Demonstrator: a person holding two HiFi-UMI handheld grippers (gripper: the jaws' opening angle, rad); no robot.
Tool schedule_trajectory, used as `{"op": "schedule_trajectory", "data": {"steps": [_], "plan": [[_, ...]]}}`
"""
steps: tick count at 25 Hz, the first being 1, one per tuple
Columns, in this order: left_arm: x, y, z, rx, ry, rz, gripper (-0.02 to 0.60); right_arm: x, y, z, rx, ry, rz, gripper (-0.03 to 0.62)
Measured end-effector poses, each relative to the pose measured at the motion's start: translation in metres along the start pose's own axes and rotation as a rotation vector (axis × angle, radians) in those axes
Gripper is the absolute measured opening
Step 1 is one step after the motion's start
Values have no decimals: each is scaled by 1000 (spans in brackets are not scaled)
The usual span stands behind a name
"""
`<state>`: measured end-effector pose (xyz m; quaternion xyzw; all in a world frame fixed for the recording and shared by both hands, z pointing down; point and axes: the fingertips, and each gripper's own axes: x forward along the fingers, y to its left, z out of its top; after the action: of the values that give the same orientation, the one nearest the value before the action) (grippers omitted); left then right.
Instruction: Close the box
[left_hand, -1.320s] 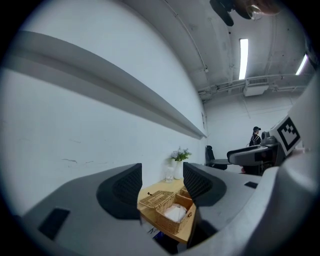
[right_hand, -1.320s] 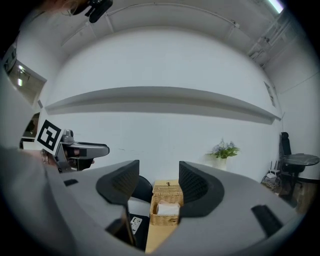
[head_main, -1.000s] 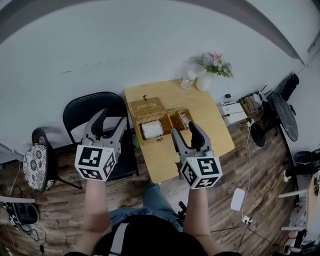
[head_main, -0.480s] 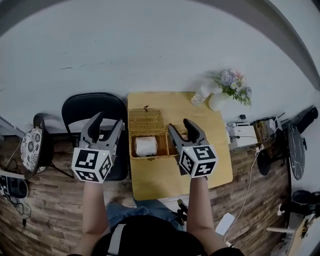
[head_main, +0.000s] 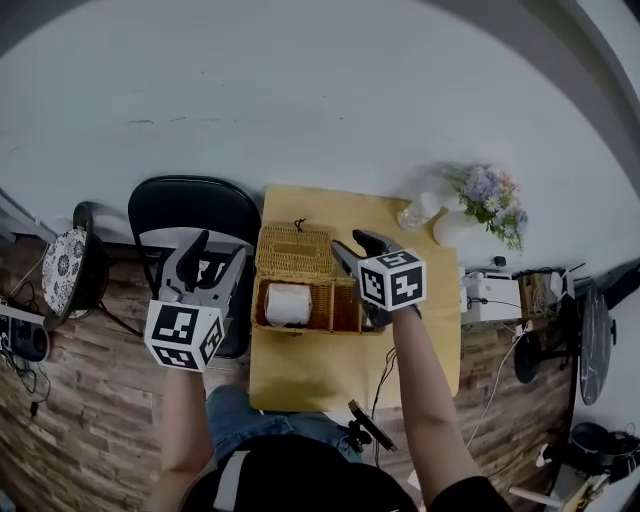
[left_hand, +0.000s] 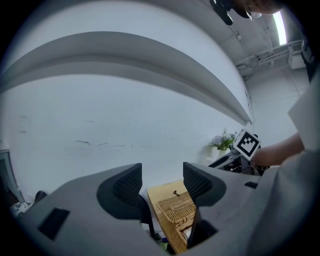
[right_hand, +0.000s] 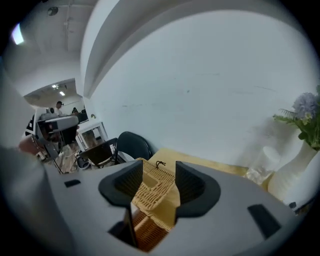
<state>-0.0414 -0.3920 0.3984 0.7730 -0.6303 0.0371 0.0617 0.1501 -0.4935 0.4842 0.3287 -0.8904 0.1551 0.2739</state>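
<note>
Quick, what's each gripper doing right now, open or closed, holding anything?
Left gripper: open, empty.
Right gripper: open, jaws just closing partway; the woven wicker box's open lid shows between them, not gripped.

Rough, matt woven wicker on the box (head_main: 345, 306) and its lid (head_main: 295, 250). Smooth pale wood, low sheen, on the table (head_main: 350, 370); darker grained planks on the floor (head_main: 80, 400). Soft white paper roll (head_main: 288, 303). Matt grey plastic on the left gripper (head_main: 220, 245) and right gripper (head_main: 352, 243), with ribbed black pads (left_hand: 127, 186). Flat matt paint on the wall (head_main: 300, 100).
</note>
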Motion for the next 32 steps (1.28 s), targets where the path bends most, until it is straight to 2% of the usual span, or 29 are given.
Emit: {"op": "schedule_trajectory", "data": {"steps": [4, 10, 15, 23, 27, 32], "plan": [[6, 4, -9, 2, 32, 21, 261, 32, -17, -18, 12, 120, 52, 207], [10, 8, -18, -12, 59, 34, 261, 72, -29, -36, 250, 182, 210, 202], [15, 10, -27, -19, 75, 45, 261, 98, -45, -65, 321, 307, 241, 202], [16, 12, -36, -36, 106, 69, 258, 117, -33, -75, 564, 351, 451, 179], [15, 11, -39, -10, 117, 90, 242, 116, -35, -73, 552, 329, 473, 158], [15, 9, -37, -6, 106, 92, 236, 108, -33, -60, 423, 271, 464, 157]]}}
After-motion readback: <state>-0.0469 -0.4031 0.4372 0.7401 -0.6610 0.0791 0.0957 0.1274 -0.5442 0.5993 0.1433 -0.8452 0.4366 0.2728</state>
